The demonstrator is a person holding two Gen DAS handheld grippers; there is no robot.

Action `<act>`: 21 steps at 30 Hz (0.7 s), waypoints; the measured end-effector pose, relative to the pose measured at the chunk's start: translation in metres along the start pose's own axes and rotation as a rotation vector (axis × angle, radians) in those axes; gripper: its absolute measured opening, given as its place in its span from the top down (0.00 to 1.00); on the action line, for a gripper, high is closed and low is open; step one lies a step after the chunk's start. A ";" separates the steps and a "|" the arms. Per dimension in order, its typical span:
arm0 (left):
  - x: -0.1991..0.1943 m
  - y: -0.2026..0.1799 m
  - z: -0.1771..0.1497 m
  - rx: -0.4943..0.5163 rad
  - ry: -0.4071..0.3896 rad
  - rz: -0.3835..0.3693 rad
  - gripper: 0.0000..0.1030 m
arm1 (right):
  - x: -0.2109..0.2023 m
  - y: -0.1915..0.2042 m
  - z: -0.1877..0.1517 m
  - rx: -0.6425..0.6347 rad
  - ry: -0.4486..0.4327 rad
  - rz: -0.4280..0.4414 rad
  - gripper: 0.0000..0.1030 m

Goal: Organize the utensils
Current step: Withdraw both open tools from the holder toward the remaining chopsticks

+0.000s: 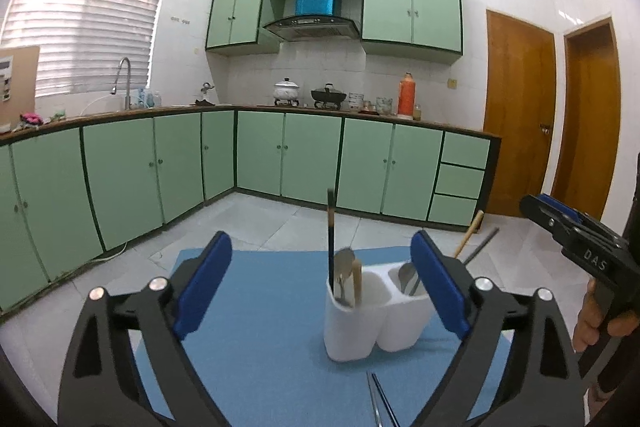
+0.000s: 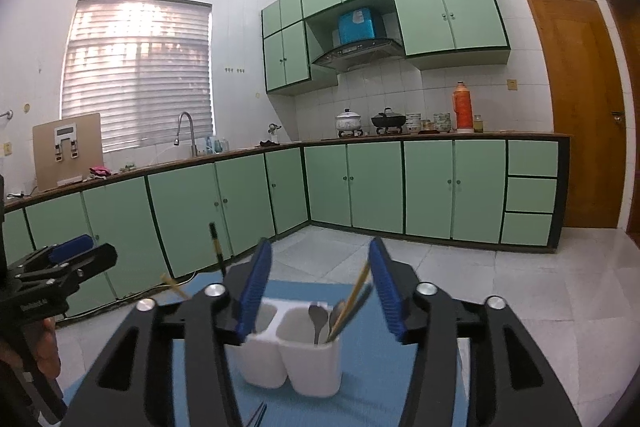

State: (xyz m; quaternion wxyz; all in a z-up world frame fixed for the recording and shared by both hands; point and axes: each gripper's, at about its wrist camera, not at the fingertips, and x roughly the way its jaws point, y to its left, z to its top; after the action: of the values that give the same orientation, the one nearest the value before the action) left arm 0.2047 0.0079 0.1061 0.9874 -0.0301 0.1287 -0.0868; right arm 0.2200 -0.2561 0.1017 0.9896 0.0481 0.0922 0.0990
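Note:
A white two-compartment utensil holder (image 1: pixel 360 323) stands on a blue mat (image 1: pixel 256 339). Its left compartment holds a dark chopstick (image 1: pixel 330 231), a spoon (image 1: pixel 344 267) and a wooden utensil; its right one holds a spoon (image 1: pixel 406 277), a wooden-handled piece (image 1: pixel 470 231) and a grey stick. My left gripper (image 1: pixel 324 291) is open and empty just in front of the holder. Two metal sticks (image 1: pixel 378 403) lie on the mat near me. In the right wrist view the holder (image 2: pixel 292 351) sits below my open, empty right gripper (image 2: pixel 320 301), which also appears in the left wrist view (image 1: pixel 560 217).
The mat lies on a white table (image 1: pixel 48 343). Green kitchen cabinets (image 1: pixel 288 159) with a counter, sink, pots and an orange thermos (image 1: pixel 406 95) line the far walls. Wooden doors (image 1: pixel 520 115) stand at the right. A tiled floor lies beyond the table.

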 end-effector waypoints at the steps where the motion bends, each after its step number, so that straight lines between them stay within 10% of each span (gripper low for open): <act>1: -0.003 0.001 -0.005 -0.005 0.001 0.000 0.13 | -0.006 0.001 -0.006 -0.001 0.002 -0.003 0.43; 21: -0.065 0.012 -0.164 0.036 0.091 0.034 0.08 | -0.084 0.039 -0.153 0.031 0.126 -0.061 0.24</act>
State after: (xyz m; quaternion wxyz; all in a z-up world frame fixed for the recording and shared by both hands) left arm 0.1017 0.0250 -0.0367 0.9823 -0.0063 0.1723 -0.0734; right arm 0.1028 -0.2233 -0.0290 0.9836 0.0542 0.1573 0.0702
